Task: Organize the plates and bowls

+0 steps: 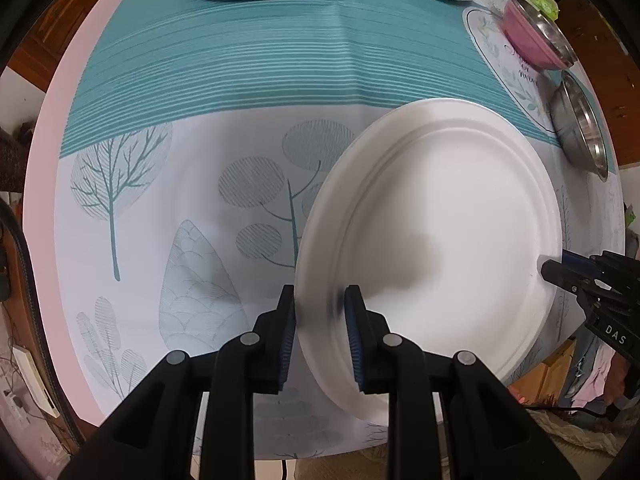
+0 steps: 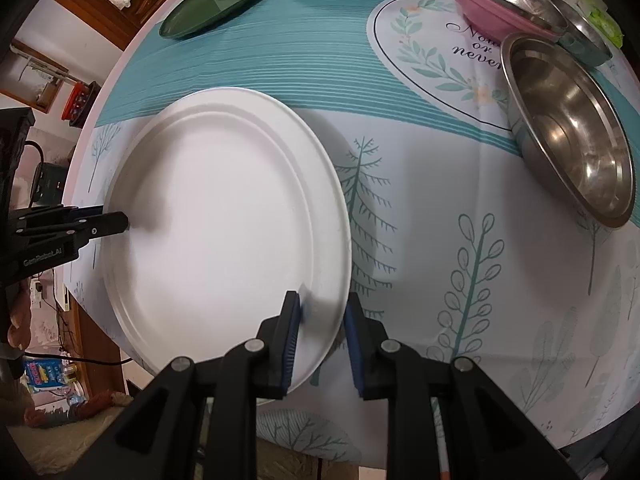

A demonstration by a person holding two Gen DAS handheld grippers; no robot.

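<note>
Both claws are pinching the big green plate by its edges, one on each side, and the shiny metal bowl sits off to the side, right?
Almost. The plate the left claw and right claw pinch by opposite edges is white, not green; the right wrist view shows it. The green plate lies far across the table. The shiny metal bowl does sit off to the side.

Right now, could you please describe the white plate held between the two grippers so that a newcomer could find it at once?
Start at the round table with its teal-striped, tree-printed cloth. On the pale printed part nearest the cameras is the white plate, with the left gripper and right gripper clamped on opposite rims. Unlike the green plate and the steel bowl, it is plain matte white with a ridged rim.
</note>
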